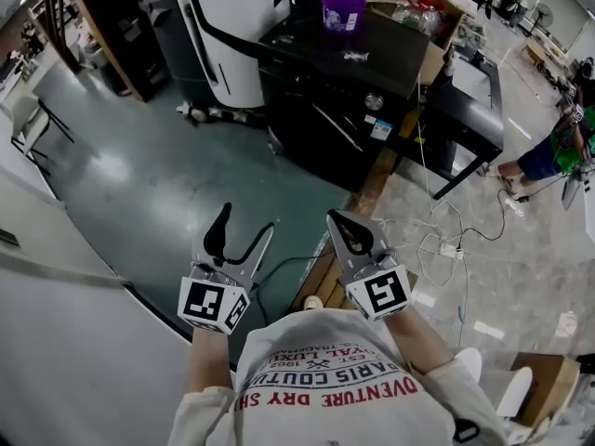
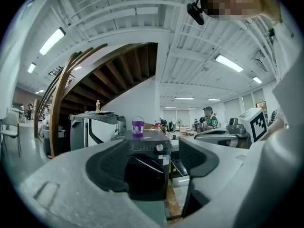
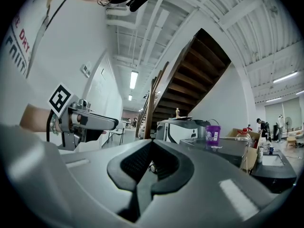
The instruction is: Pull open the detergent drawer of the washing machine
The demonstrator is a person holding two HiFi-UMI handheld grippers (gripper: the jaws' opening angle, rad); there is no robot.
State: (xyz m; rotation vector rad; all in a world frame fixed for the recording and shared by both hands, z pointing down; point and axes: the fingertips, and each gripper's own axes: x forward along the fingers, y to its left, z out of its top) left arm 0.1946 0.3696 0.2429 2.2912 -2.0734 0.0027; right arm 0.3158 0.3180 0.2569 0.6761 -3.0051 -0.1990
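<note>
A black washing machine (image 1: 349,110) stands across the floor, well ahead of both grippers, with a round knob (image 1: 374,101) on its front strip and a purple bucket (image 1: 343,7) on top. From this distance the detergent drawer's outline does not show. My left gripper (image 1: 246,223) is held out at waist height, jaws wide apart and empty; in the left gripper view the washing machine (image 2: 147,167) shows far off through the gap between them. Beside it my right gripper (image 1: 341,221) has its jaws closed together on nothing, and in the right gripper view its pads (image 3: 156,165) meet.
A white and black appliance (image 1: 232,35) stands left of the washer, with a cardboard box (image 1: 418,7) and a black table (image 1: 465,110) to its right. Cables (image 1: 446,240) trail over the floor on the right. A person in green (image 1: 567,147) stands far right. A white wall (image 1: 56,323) runs along my left.
</note>
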